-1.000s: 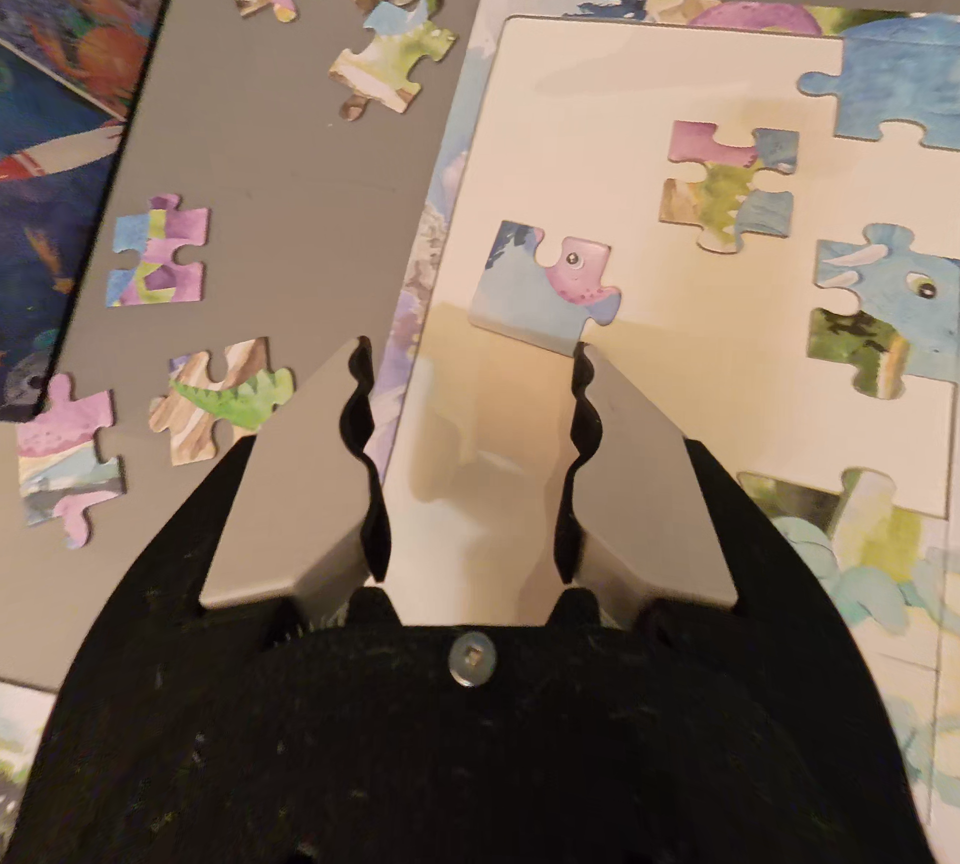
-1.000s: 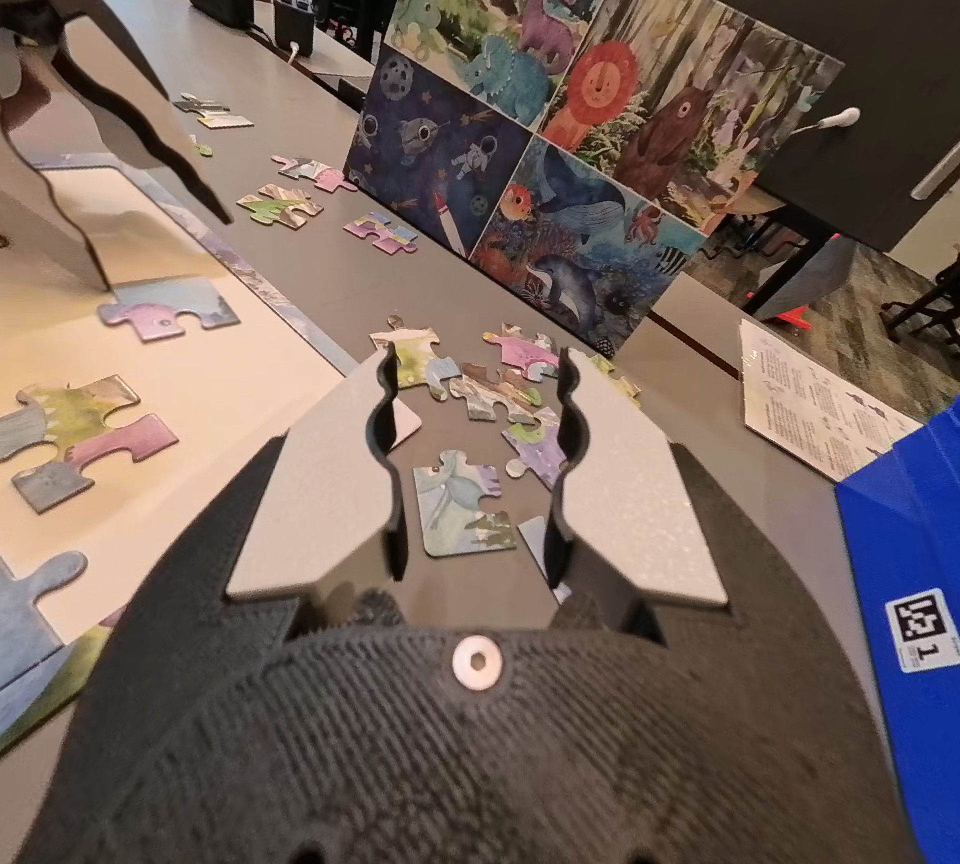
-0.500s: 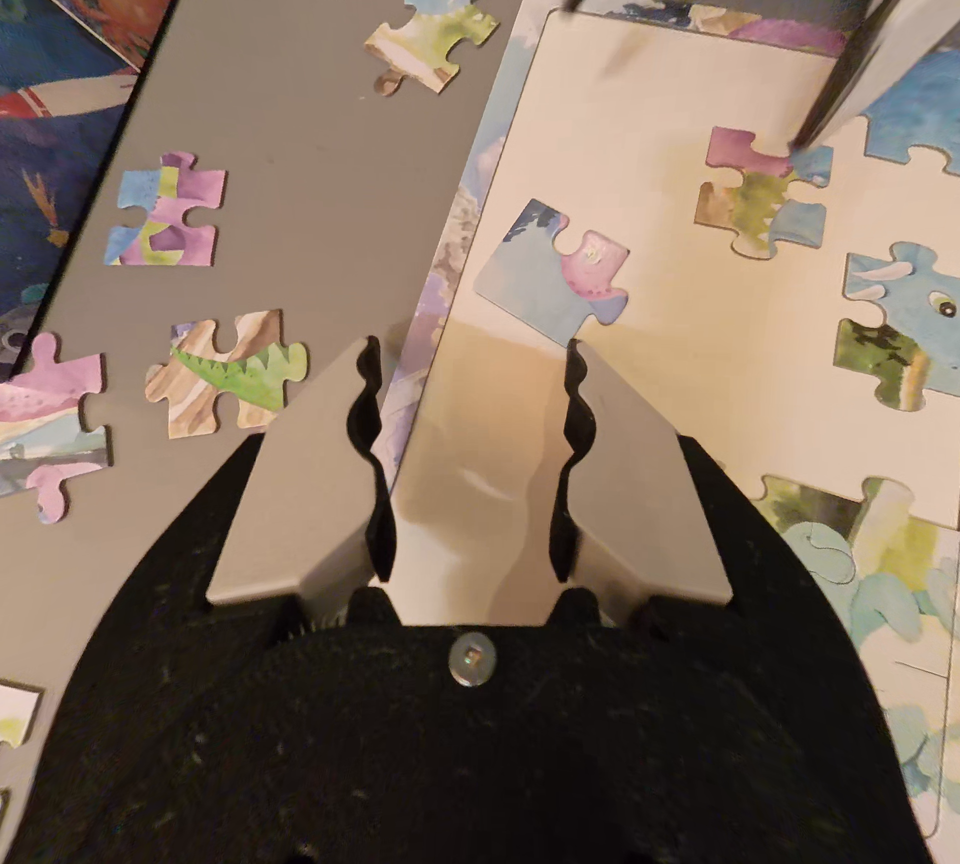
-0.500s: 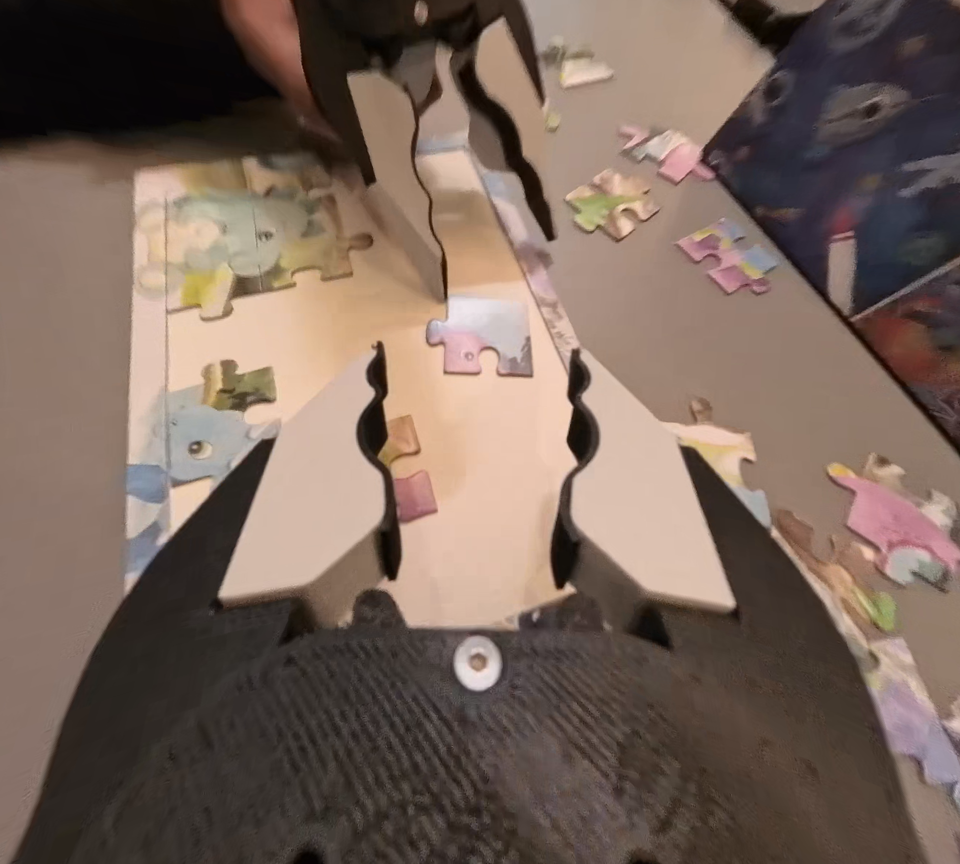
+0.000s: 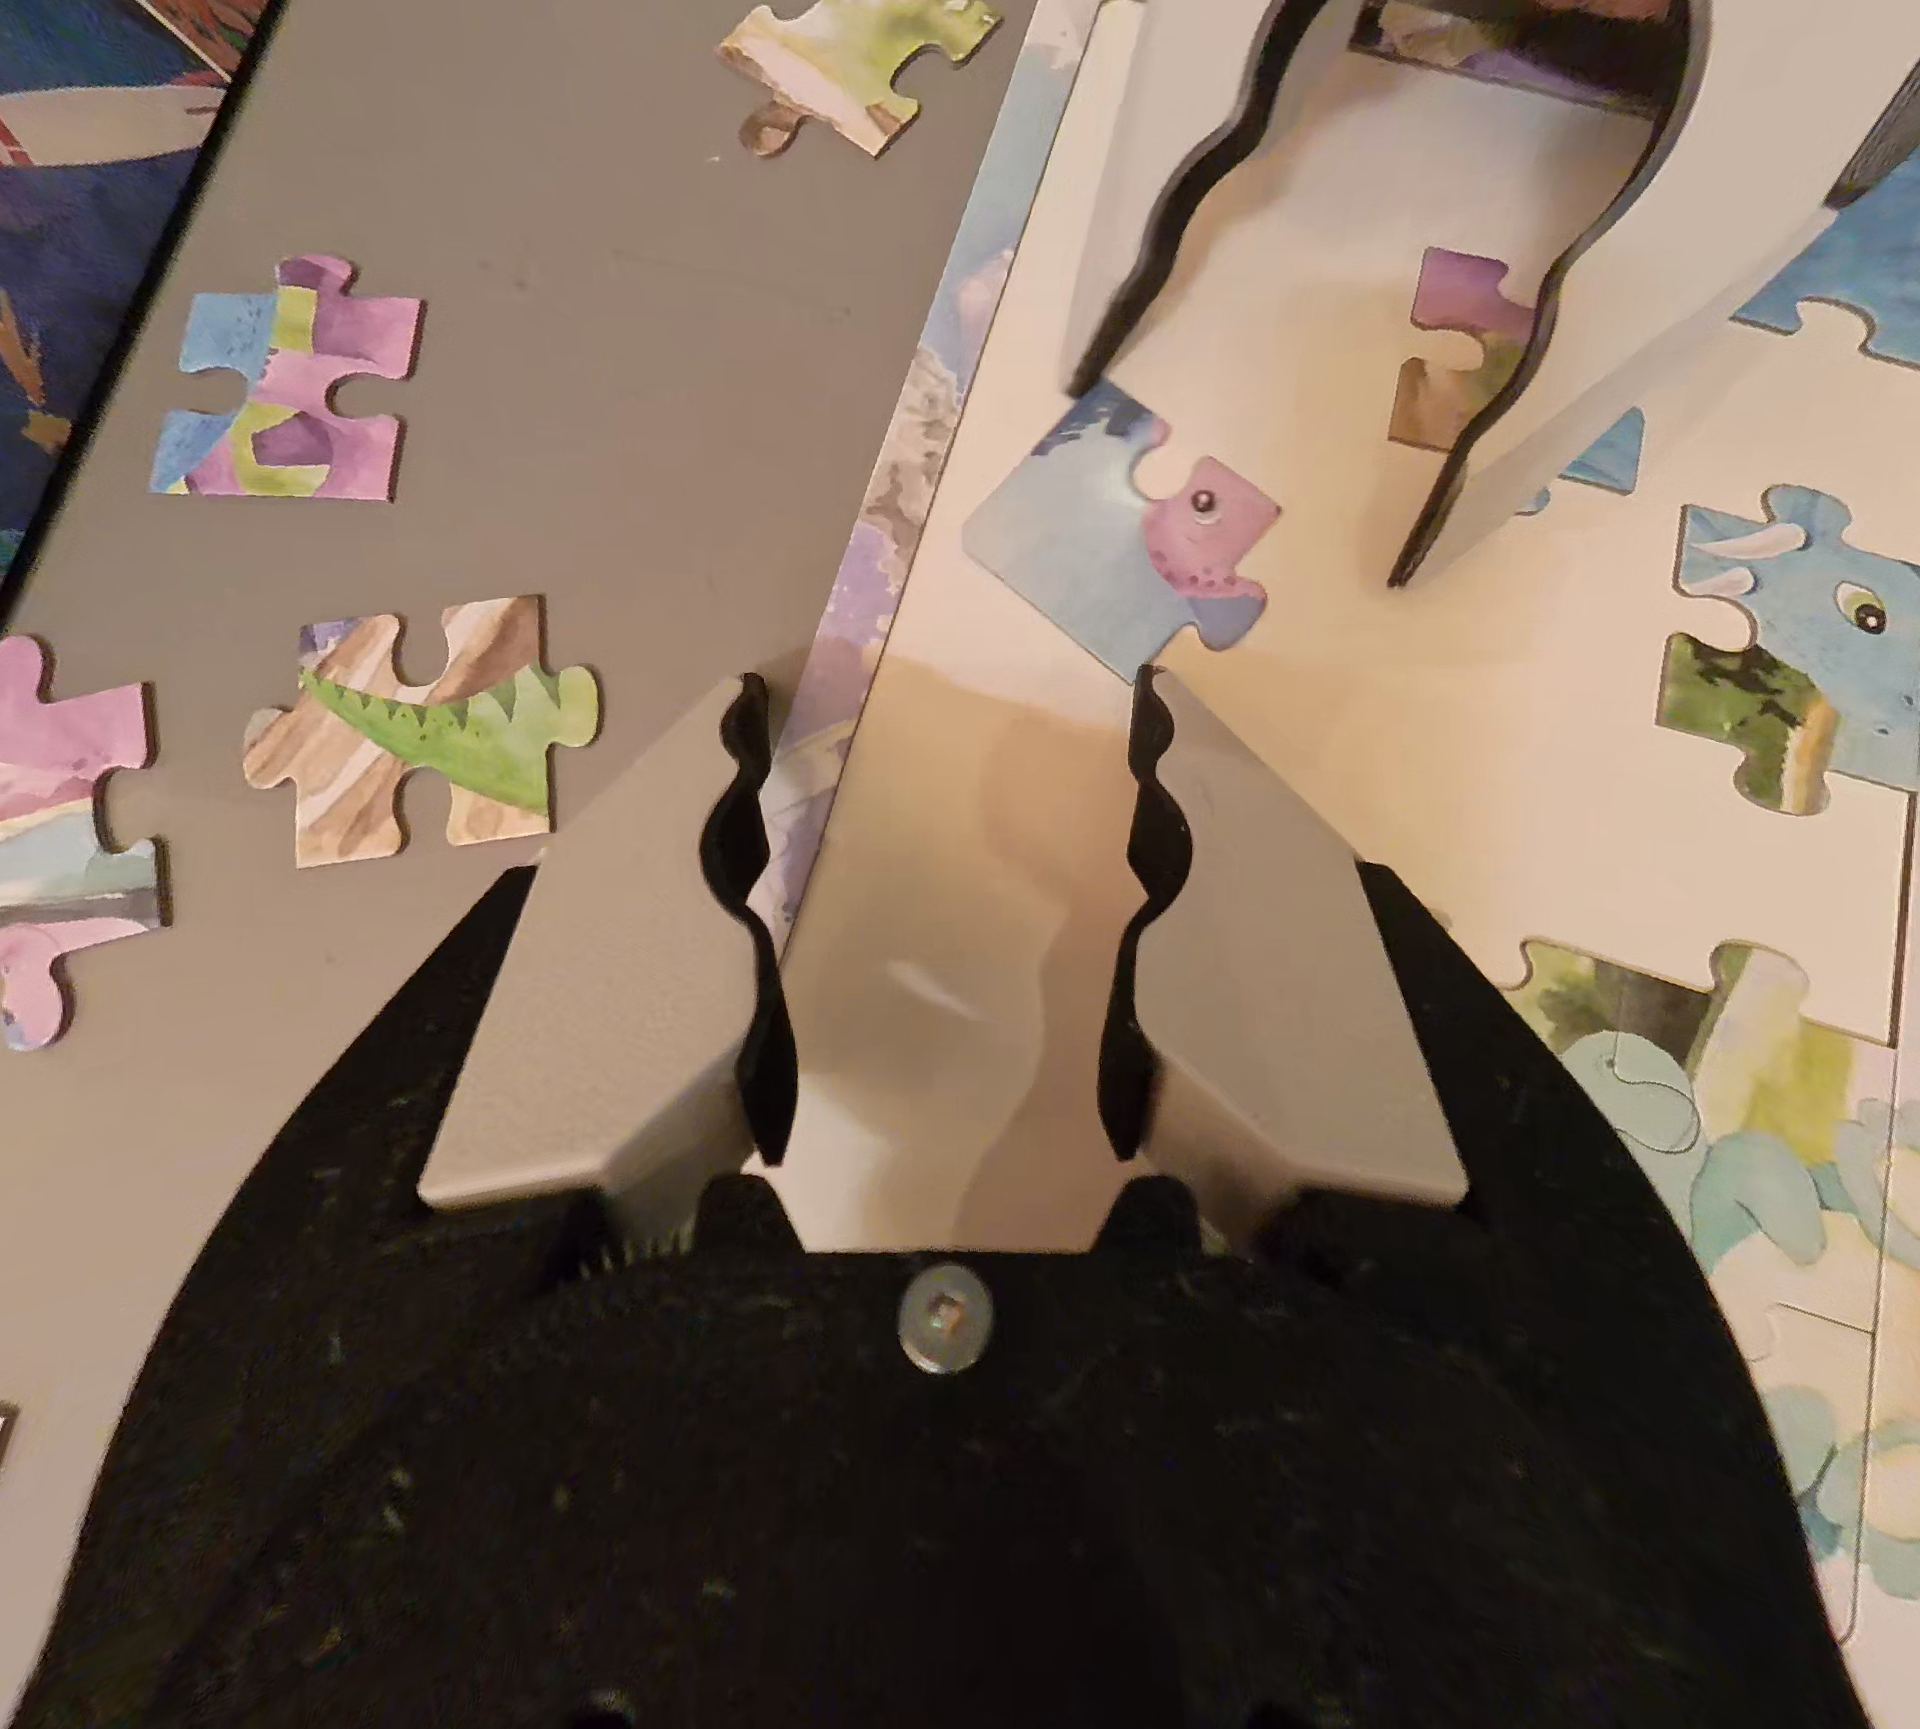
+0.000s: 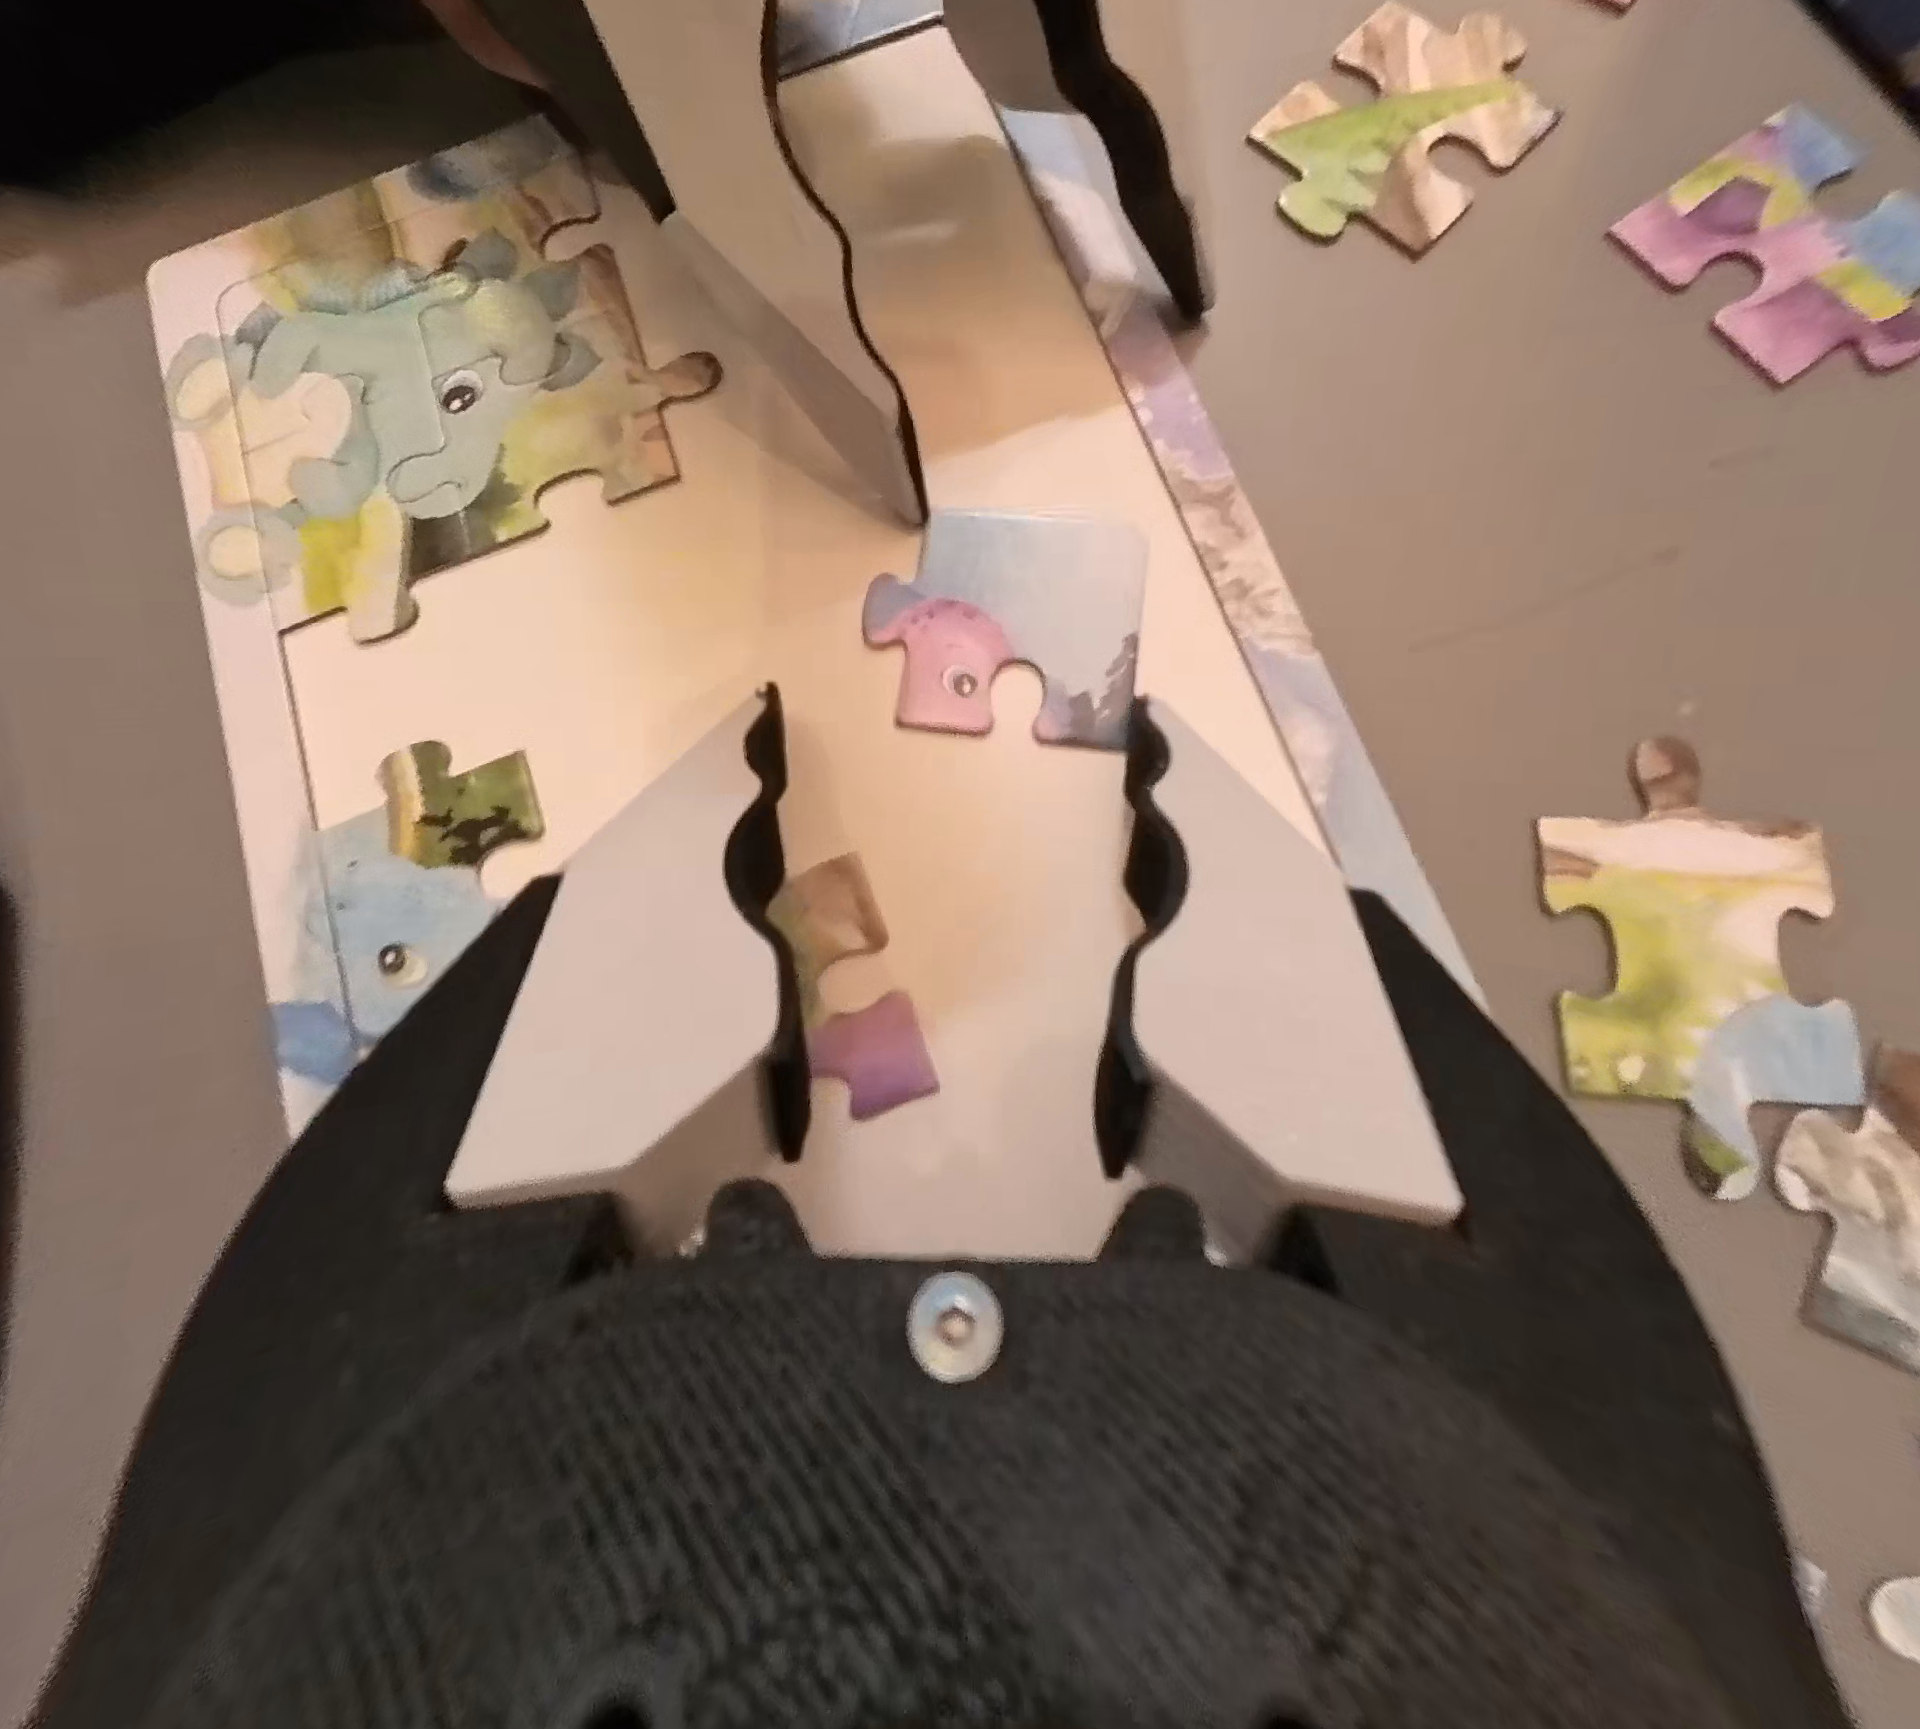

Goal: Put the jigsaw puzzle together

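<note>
A cream puzzle tray (image 5: 1351, 744) lies on a grey table. A loose blue piece with a pink dinosaur head (image 5: 1122, 536) lies flat near the tray's left edge. My left gripper (image 5: 945, 682) is open and empty, its right fingertip just short of that piece. My right gripper (image 5: 1242, 479) comes from the far side, open, one tip at the piece's far corner. In the right wrist view the right gripper (image 6: 956, 703) is open and empty, just short of the piece (image 6: 1018, 630), with the left gripper (image 6: 1055, 412) opposite. A purple and brown piece (image 6: 852, 993) lies below its fingers.
A blue dinosaur piece (image 5: 1808, 640) and a joined corner section (image 6: 416, 412) sit in the tray. Several loose pieces lie on the table beside it, such as a green-tailed one (image 5: 416, 734) and a yellow-green one (image 6: 1683, 931). A picture board (image 5: 83, 17) borders the table's left.
My right gripper has swung from the loose pieces on the table over the tray and now faces the left gripper across the pink-headed piece. The left gripper has shifted only slightly.
</note>
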{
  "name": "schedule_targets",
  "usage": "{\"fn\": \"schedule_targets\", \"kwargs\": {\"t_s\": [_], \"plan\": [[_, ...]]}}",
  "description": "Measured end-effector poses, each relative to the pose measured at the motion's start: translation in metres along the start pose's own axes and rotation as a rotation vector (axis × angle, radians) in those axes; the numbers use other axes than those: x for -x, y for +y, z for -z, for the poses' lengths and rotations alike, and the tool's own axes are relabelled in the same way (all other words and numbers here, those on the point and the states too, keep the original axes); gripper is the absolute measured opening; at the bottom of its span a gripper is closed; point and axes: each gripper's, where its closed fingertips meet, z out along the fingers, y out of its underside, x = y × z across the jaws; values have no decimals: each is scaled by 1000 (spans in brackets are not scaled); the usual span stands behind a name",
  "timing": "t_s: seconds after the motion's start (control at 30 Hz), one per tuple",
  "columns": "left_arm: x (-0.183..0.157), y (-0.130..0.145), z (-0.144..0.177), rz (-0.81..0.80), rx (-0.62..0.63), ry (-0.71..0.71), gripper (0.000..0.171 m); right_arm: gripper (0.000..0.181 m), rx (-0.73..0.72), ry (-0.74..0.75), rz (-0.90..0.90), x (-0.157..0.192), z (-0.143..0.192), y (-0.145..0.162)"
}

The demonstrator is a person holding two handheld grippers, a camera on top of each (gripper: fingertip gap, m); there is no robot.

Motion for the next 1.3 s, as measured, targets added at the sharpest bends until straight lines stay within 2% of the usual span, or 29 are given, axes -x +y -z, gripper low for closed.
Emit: {"fn": "schedule_targets", "kwargs": {"t_s": [0.1, 0.2, 0.33, 0.43, 0.57, 0.77, 1.1, 1.3], "plan": [[0, 0, 0, 3, -4, 2, 70, 58, -12, -81, -16, 13, 8, 5], [1, -1, 0, 6, -7, -5, 68, 43, -105, -153, -61, 21, 16, -7], [1, -1, -1, 7, -8, -8, 67, 46, -240, -38, 53, 10, 16, -33], [1, -2, -1, 7, -9, -10, 66, 56, -141, 20, 174, 4, -3, -29], [1, -4, -3, 3, -12, -25, 60, 63, -23, -55, 183, 9, -21, -16], [2, -5, -4, 4, -12, -40, 54, 38, 15, -31, 177, -3, -8, -4], [1, -5, -3, -23, -16, -53, 53, 36, 55, 129, -16, -42, 38, 38], [1, -6, -3, -28, -17, -54, 52, 41, 24, 167, -30, -48, 48, 38]]}}
